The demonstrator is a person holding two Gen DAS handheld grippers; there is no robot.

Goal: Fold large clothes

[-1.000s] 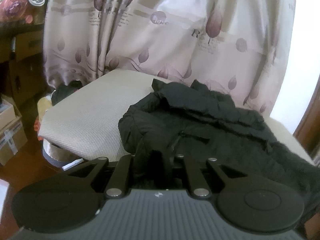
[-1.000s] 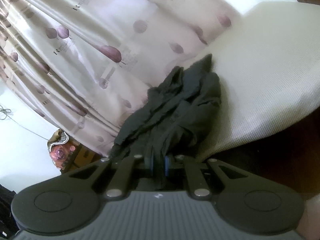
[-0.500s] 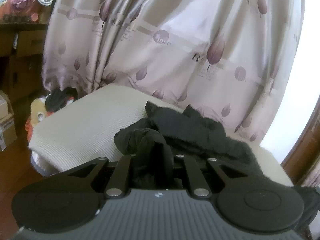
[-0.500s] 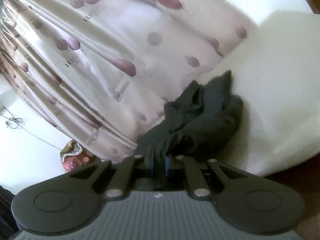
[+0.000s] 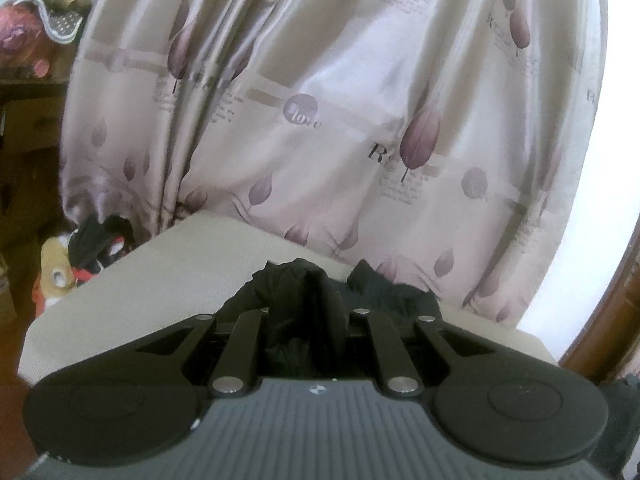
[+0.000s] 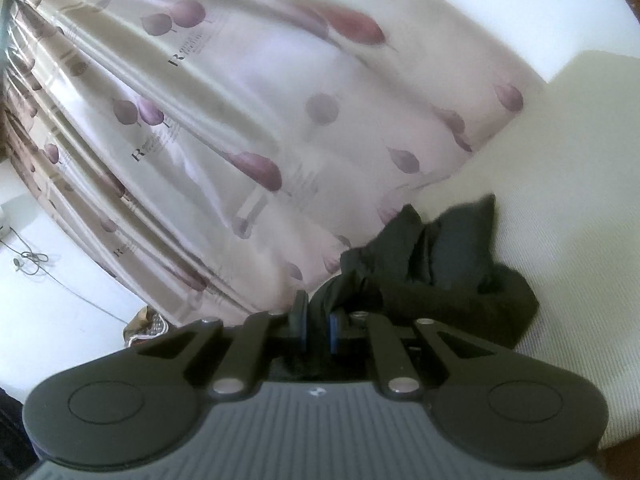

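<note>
A black garment [image 5: 380,292] lies bunched on the cream padded table [image 5: 160,280], in front of the curtain. My left gripper [image 5: 308,312] is shut on a fold of the black garment, which covers its fingertips. In the right wrist view the garment [image 6: 440,280] trails from my right gripper [image 6: 316,326] onto the table [image 6: 560,200]. My right gripper is shut on a bunch of the cloth between its blue pads [image 6: 303,328]. Both grippers hold the cloth raised above the table.
A leaf-print curtain [image 5: 340,120] hangs right behind the table; it also shows in the right wrist view [image 6: 240,140]. Clothes and toys [image 5: 80,248] are piled on the floor at the left. Wooden furniture with a bag [image 5: 28,40] stands at far left.
Both grippers have risen and tilted up with the garment. More curtain and less table show now. The cloth has gathered closer to the fingers.
</note>
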